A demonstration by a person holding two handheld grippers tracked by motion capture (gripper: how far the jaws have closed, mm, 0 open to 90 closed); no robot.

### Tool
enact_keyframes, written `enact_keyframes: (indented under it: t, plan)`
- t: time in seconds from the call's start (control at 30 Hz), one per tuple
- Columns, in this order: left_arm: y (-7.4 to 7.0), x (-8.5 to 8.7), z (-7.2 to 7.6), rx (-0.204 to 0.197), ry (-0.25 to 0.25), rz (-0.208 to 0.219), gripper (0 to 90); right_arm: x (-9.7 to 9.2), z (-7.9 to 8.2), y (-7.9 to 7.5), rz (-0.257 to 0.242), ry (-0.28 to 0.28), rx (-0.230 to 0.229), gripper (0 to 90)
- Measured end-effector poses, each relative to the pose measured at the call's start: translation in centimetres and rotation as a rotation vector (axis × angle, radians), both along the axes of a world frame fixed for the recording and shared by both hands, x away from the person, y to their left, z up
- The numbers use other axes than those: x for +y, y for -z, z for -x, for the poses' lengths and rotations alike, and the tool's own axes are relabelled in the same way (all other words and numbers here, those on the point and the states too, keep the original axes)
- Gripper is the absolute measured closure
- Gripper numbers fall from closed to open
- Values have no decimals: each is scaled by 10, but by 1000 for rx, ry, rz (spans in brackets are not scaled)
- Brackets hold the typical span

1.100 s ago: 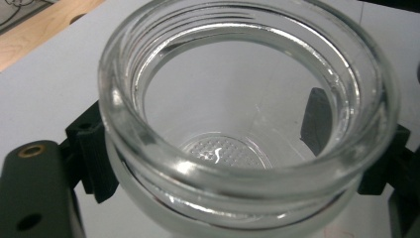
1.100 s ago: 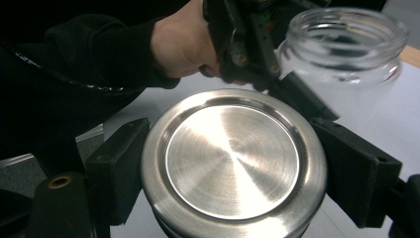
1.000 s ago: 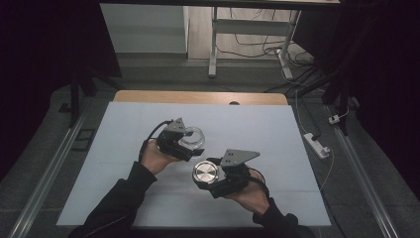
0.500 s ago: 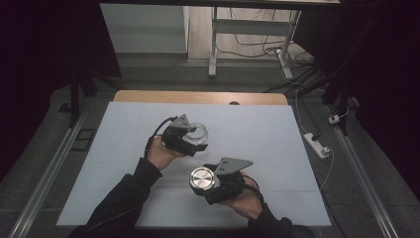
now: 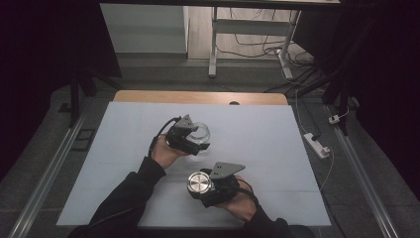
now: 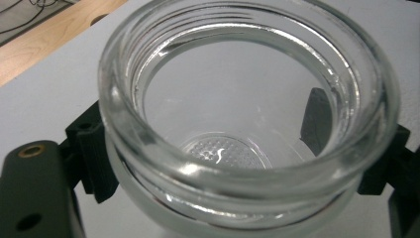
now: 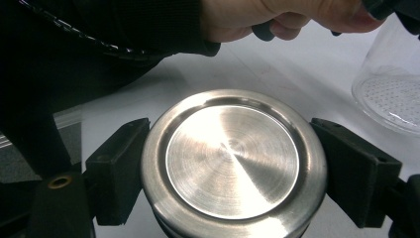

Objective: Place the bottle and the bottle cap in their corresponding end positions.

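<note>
**Both hands lower, jar and lid apart**

Your right hand has dropped toward the near edge of the white table (image 5: pixel 277 129) since the earlier picture, carrying the metal lid (image 5: pixel 199 183) with it; your left hand has drifted slightly, glass jar (image 5: pixel 200 133) held as before.

From the high view, your left gripper (image 5: pixel 195 141) sits mid-table, closed on the jar. Your right gripper (image 5: pixel 204 187) is nearer you, closed on the lid, whose flat face points up. Jar and lid are apart, with bare tabletop between them. A white power strip (image 5: pixel 317 144) lies off the table's right edge, and a desk frame (image 5: pixel 214 39) stands beyond the far side; neither blocks your hands.

Through the left gripper view, the jar (image 6: pixel 247 124) fills the space between your black jaws, its threaded mouth facing the camera, both pads pressed on its neck.

Through the right gripper view, the lid (image 7: pixel 233 163) is clamped on both sides. Your left hand (image 7: pixel 277 17) and the jar's base (image 7: pixel 391 94) show above it.
</note>
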State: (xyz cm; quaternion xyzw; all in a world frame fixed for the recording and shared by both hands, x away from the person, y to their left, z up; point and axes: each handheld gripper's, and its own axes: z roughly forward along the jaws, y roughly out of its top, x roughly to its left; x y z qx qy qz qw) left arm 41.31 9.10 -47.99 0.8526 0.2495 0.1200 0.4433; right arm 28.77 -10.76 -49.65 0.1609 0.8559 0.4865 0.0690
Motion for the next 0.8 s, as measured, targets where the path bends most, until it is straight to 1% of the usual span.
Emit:
enact_keyframes:
  t: [0.13,0.3,0.53,0.57,0.8]
  plan:
    - [4,-2,-3,1,-9,-4,146,1,-4,8,14,9,5,187]
    - [11,-3,-7,5,-18,-20,146,2,-9,16,28,13,18,187]
    - [18,-1,-11,8,-39,-27,146,3,-14,26,32,24,45,187]
    - [19,-1,-11,10,-42,-22,146,4,-14,27,37,25,50,187]
    - [25,-1,-13,19,-51,-38,146,8,-17,35,88,17,63,187]
